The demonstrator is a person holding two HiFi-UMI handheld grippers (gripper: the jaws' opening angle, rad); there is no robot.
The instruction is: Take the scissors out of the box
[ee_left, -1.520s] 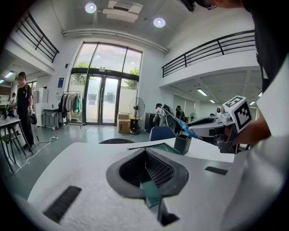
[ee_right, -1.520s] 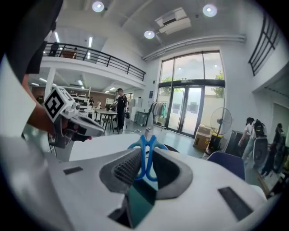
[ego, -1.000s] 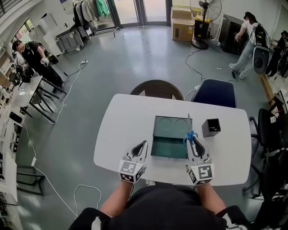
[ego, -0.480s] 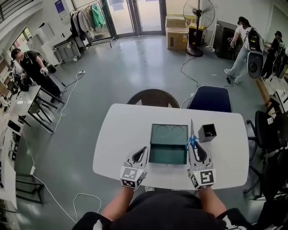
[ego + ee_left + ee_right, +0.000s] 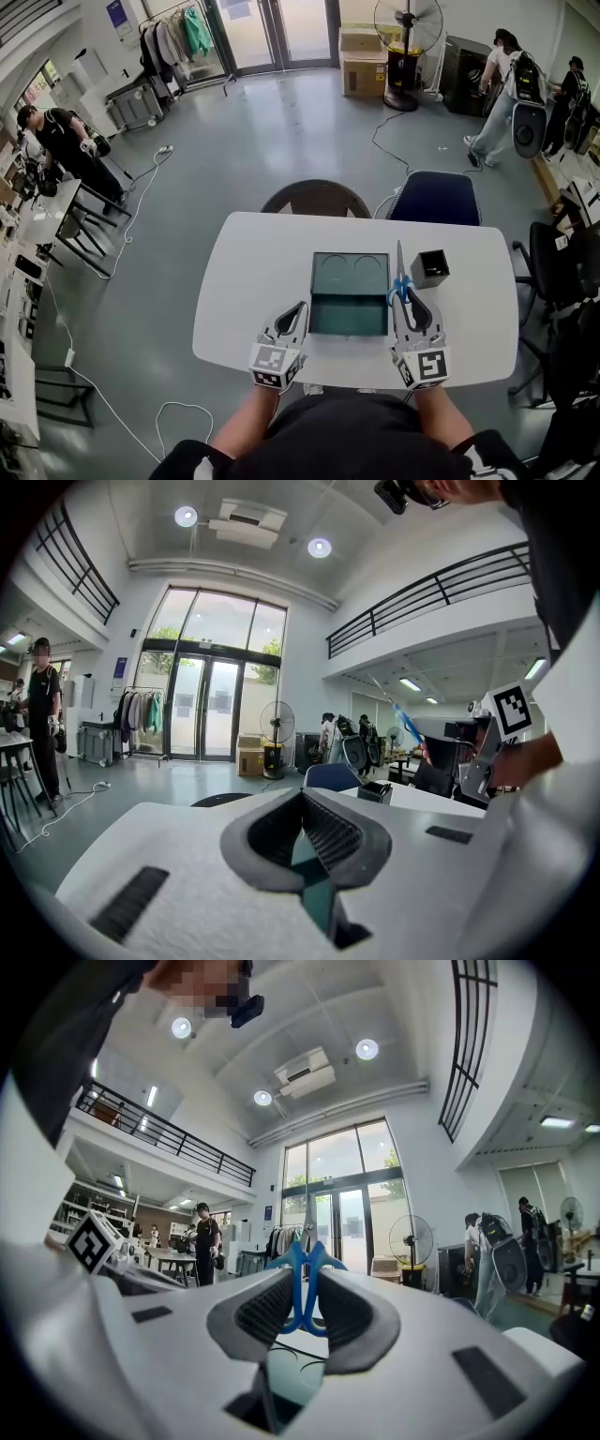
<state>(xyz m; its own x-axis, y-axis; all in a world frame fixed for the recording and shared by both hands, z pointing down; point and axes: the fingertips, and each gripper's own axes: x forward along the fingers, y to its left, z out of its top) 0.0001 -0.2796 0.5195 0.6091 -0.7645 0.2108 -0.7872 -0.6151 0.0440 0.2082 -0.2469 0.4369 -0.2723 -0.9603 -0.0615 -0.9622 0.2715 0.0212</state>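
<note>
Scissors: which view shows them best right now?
Head view: the scissors show whole, blade to blue handles, in the right gripper, right of the box. Right gripper view shows only the handles clamped between its jaws. Left gripper view shows them small, far right.

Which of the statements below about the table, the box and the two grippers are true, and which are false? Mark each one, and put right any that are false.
1. The right gripper grips the scissors by their blue handles. True.
2. The scissors lie inside the green box. False: they are out of it, held by the right gripper, and the box is empty.
3. The left gripper holds the black container. False: its fingers are together on nothing, and the container stands on the table to the right of the box.
4. The box lies open on the white table. True.
</note>
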